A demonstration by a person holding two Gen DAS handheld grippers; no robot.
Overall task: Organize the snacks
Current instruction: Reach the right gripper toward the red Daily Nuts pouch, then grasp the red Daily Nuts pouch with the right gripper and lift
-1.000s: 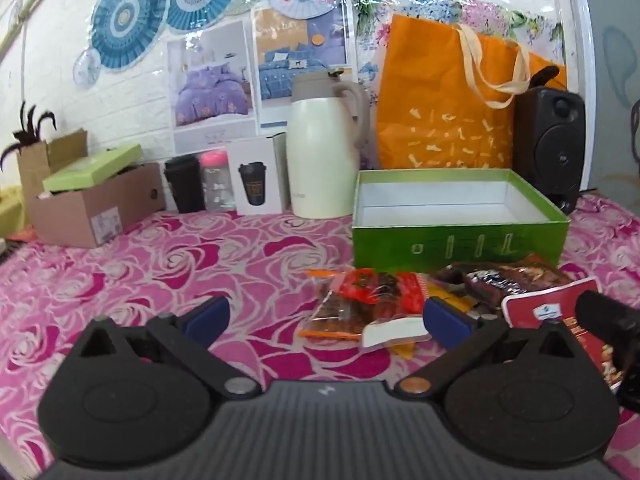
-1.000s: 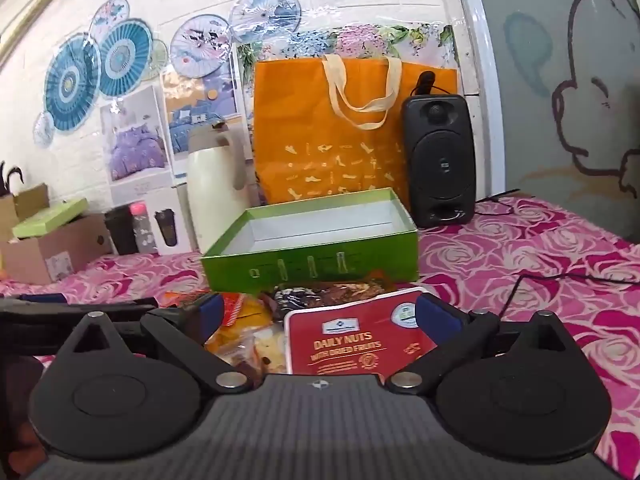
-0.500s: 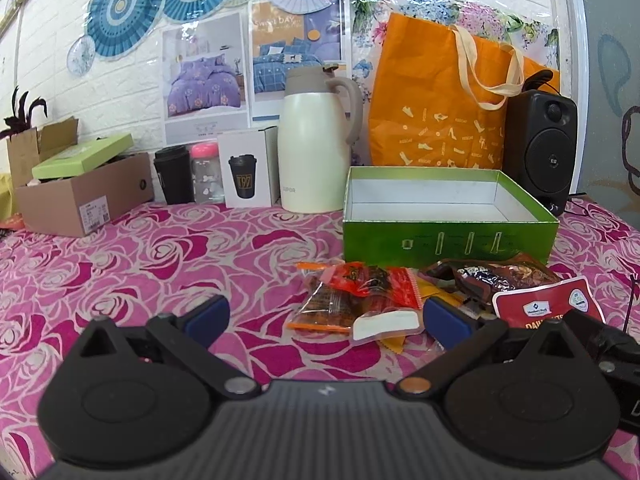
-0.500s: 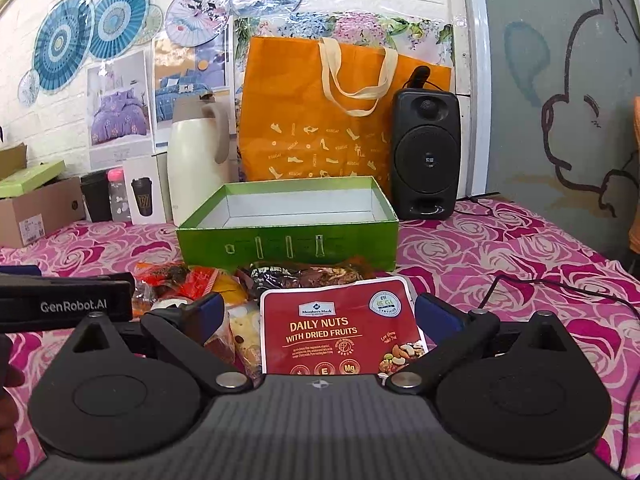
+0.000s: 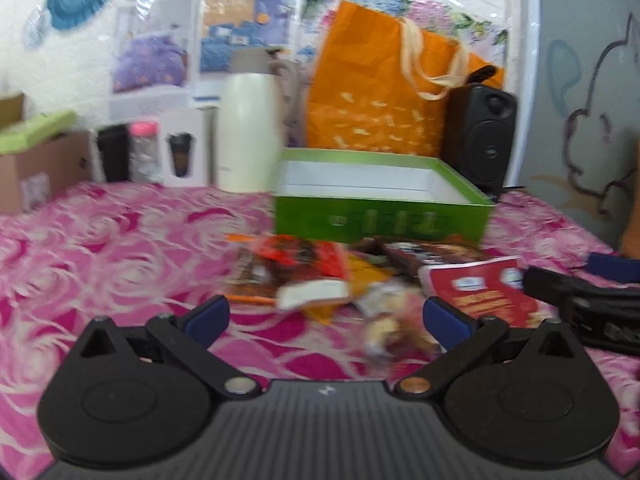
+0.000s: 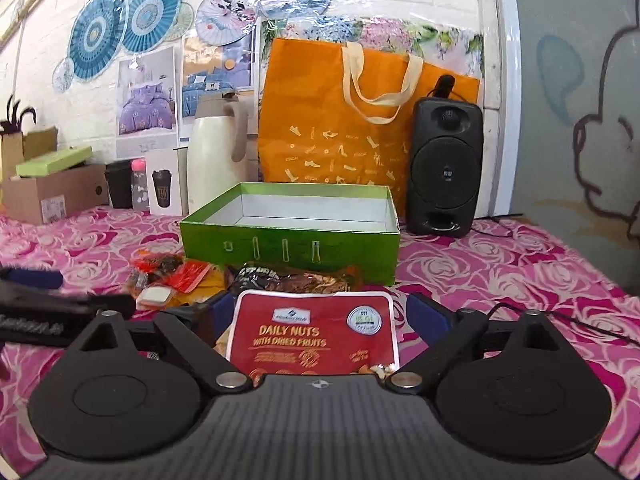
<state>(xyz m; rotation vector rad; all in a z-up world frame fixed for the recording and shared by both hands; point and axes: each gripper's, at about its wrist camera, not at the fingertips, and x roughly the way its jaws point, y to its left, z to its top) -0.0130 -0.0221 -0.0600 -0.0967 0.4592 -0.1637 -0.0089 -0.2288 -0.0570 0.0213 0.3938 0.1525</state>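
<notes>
An open green box [image 6: 288, 242] [image 5: 380, 216] with a white, bare inside stands on the pink rose cloth. In front of it lies a pile of snacks: orange-red packets [image 6: 172, 268] [image 5: 292, 260], a dark shiny packet [image 6: 288, 278] [image 5: 432, 252] and a red "Daily Nuts" pouch [image 6: 316, 332] [image 5: 480, 292]. My right gripper [image 6: 320, 314] is open, its fingers on either side of the red pouch. My left gripper [image 5: 326, 320] is open just short of the packets, holding nothing. The left view is blurred.
Behind the box stand a cream jug [image 6: 216, 152], an orange bag [image 6: 340, 128] and a black speaker [image 6: 444, 168]. A cardboard box [image 6: 56, 192] with a green lid, a black cup, a bottle and a cup carton are at back left. A black cable [image 6: 560, 316] runs at right.
The right gripper has moved forward, so the red pouch now sits between its fingers. The left gripper has swung right and closer to the pile; its view has blurred.
</notes>
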